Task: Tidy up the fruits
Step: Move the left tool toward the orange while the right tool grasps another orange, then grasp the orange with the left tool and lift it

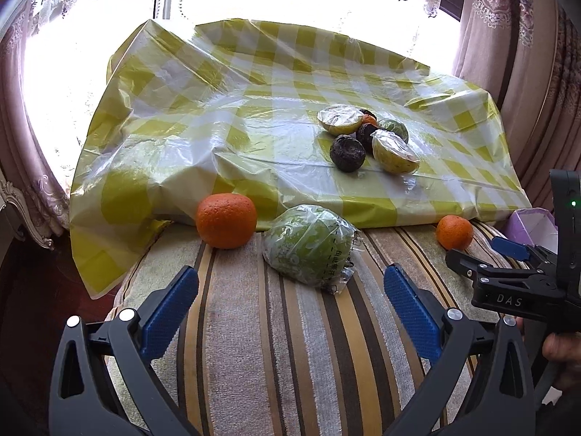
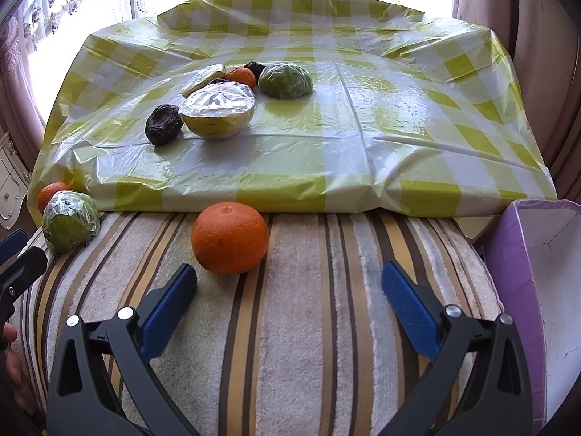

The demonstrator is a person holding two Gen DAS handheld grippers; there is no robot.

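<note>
So, both left gripper (image 1: 290, 283) and right gripper (image 2: 288, 281) spread wide, empty, just short of the checked cloth (image 2: 326, 138), wrapped green fruit (image 1: 308, 249) and orange (image 2: 230, 238) nearby.

Ten fruits of four kinds, plus one checked plastic sheet (image 1: 232, 116) and one purple box (image 2: 508, 254).

Three oranges: left orange (image 1: 226, 219) and right orange (image 1: 454, 231) loose on the striped cushion (image 1: 290, 345), and a small orange (image 1: 369, 119) half hidden in the pile. Two green fruits in clear wrap: near green fruit (image 1: 308, 247), far green fruit (image 1: 394, 129). Two yellow halved fruits with film over the cut face: rear half (image 1: 339, 119), front half (image 1: 394, 150). Three dark wrinkled fruits: front dark fruit (image 1: 347, 152), middle dark fruit (image 1: 366, 133), rear dark fruit (image 1: 367, 112), mostly hidden.
</note>
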